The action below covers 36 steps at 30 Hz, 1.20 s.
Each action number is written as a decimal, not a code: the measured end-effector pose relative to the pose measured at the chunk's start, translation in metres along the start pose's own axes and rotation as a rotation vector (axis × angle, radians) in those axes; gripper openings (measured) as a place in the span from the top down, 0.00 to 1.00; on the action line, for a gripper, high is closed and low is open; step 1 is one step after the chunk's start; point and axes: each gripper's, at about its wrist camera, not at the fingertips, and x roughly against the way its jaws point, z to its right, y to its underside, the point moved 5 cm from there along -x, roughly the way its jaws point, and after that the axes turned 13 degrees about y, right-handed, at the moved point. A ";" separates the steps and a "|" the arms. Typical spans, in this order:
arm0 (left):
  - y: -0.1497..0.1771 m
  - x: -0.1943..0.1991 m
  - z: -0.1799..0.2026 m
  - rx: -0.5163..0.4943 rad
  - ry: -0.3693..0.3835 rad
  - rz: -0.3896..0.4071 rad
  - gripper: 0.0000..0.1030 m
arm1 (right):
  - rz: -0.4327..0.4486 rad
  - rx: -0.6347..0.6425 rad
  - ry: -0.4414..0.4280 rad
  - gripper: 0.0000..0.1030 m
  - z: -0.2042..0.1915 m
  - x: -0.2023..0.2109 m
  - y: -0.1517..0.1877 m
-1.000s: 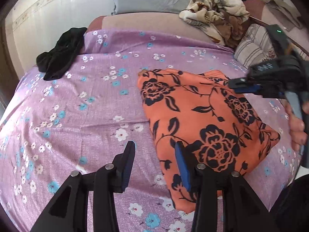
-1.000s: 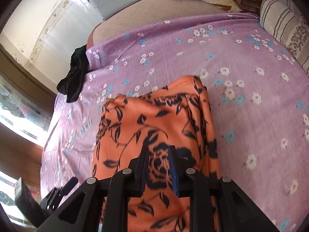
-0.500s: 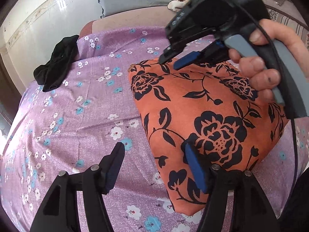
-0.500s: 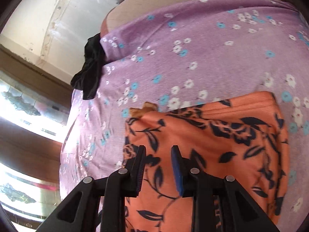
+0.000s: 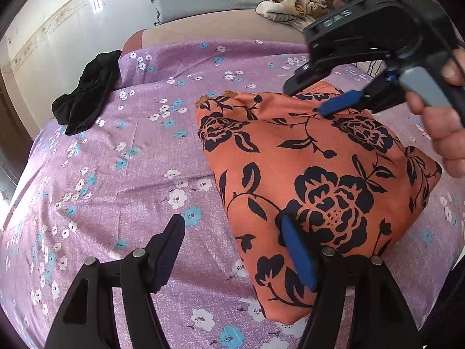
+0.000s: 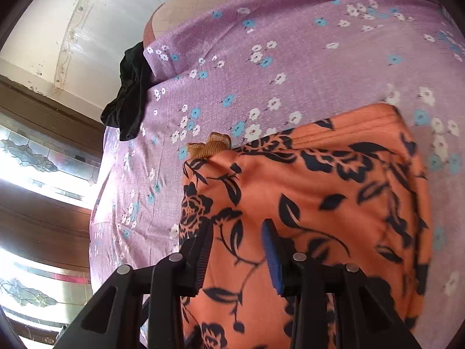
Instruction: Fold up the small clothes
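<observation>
Orange floral garment (image 5: 314, 174) lay folded on the purple bedsheet (image 5: 122, 180). Right gripper (image 5: 308, 101), clamped a second earlier, had released and hovered with jaws parted over its far edge; left gripper (image 5: 235, 247) stayed wide open, suggesting one fold was finished.

The orange garment (image 5: 316, 168) is smooth woven cloth with a faint sheen and black floral print. The bedsheet (image 5: 122, 180) is matt purple cloth with a fine grainy weave. The black garment (image 5: 87, 93) is soft, matt cloth. The left gripper (image 5: 235, 250) is matt black plastic with metal pins and blue pads.
</observation>
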 end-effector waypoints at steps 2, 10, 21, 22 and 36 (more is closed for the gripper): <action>0.001 0.000 -0.001 0.005 -0.001 0.004 0.31 | 0.028 -0.020 0.021 0.37 0.014 0.023 0.010; 0.004 -0.001 -0.002 0.027 -0.007 0.007 0.29 | -0.001 -0.050 -0.007 0.59 0.073 0.042 0.096; 0.018 0.020 -0.004 0.097 -0.014 -0.028 0.22 | 0.086 0.000 0.009 0.63 0.064 0.061 0.098; 0.023 0.018 -0.004 0.093 -0.027 -0.051 0.17 | 0.066 0.014 0.019 0.63 0.060 0.055 0.099; 0.010 0.070 -0.016 0.113 -0.093 -0.097 0.16 | 0.167 -0.070 0.012 0.43 0.073 0.068 0.074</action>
